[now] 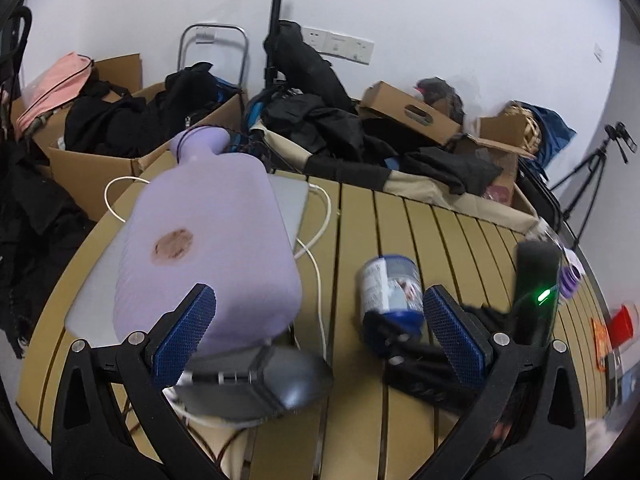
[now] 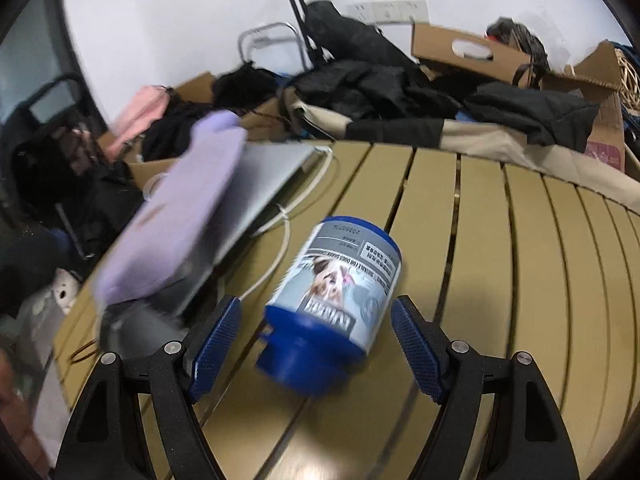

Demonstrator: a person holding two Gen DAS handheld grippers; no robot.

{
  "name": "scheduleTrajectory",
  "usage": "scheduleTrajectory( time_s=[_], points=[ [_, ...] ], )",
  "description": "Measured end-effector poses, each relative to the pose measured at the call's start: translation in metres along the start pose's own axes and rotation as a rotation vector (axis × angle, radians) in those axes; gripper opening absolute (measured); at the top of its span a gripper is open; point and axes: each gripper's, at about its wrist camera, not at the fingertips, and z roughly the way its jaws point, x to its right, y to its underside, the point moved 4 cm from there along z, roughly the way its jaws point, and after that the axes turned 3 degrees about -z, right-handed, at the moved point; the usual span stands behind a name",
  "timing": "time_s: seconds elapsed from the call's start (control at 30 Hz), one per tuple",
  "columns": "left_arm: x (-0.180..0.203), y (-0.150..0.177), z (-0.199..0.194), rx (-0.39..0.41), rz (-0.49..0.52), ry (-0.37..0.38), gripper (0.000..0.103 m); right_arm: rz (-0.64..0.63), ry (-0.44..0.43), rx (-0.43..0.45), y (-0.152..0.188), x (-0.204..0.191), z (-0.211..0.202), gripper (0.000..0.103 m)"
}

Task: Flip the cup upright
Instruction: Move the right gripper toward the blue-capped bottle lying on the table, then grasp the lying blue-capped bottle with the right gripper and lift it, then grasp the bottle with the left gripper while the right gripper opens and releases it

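Observation:
The cup (image 2: 334,294) is a blue-capped cylinder with a grey dog-picture label. It lies on its side on the slatted wooden table (image 2: 500,280), its blue lid end toward the right wrist camera. My right gripper (image 2: 316,350) is open, its blue pads on either side of the cup's lid end, not touching it. In the left wrist view the cup (image 1: 388,284) lies at centre right with the right gripper's black body reaching up to it from below. My left gripper (image 1: 320,336) is open and empty, held above the table.
A lilac hot-water bottle (image 1: 208,248) lies on a closed silver laptop (image 1: 290,200) at the table's left, with a white cable (image 1: 318,240) beside it. A dark grey device (image 1: 256,384) sits near the left gripper. Cardboard boxes and dark clothes (image 1: 320,128) crowd behind the table.

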Motion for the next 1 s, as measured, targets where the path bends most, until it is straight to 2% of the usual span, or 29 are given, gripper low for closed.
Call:
scheduleTrajectory(
  time_s=[0.03,0.07,0.1,0.17,0.27,0.33,0.43,0.63,0.7,0.8,0.87,1.0],
  points=[
    [0.003,-0.002,0.001,0.009,-0.002,0.013,0.102,0.013,-0.017,-0.006,0.003,0.003,0.002,0.079],
    [0.008,-0.002,0.002,0.01,0.007,0.031,0.102,0.017,-0.042,0.002,0.005,0.006,0.001,0.071],
    [0.011,-0.003,0.004,0.005,0.017,0.039,0.102,0.004,-0.054,0.013,0.008,0.009,-0.004,0.069],
    [0.024,0.0,0.008,-0.008,0.051,0.049,0.102,-0.027,-0.053,0.015,0.015,0.017,-0.015,0.069],
    [0.048,0.009,0.014,-0.044,0.066,0.074,0.101,-0.099,-0.128,0.0,0.038,0.034,-0.047,0.069],
    [0.074,0.021,0.019,-0.087,0.085,0.135,0.099,-0.191,-0.162,-0.011,0.061,0.043,-0.072,0.069],
    [0.111,0.044,0.034,-0.168,0.123,0.159,0.094,-0.283,-0.142,0.001,0.096,0.057,-0.108,0.069],
    [0.181,0.101,0.072,-0.345,0.17,0.209,0.064,-0.374,-0.179,0.01,0.134,0.071,-0.145,0.069],
    [0.2,0.114,0.077,-0.362,0.25,0.178,0.043,-0.388,-0.189,0.016,0.137,0.079,-0.153,0.07],
    [0.2,0.122,0.08,-0.395,0.232,0.143,0.03,-0.37,-0.156,0.04,0.138,0.098,-0.162,0.07],
    [0.194,0.126,0.077,-0.392,0.228,0.114,0.028,-0.315,-0.127,0.066,0.136,0.119,-0.166,0.071],
    [0.189,0.134,0.068,-0.389,0.248,0.078,0.029,-0.198,-0.131,0.103,0.131,0.145,-0.165,0.071]
  ],
)
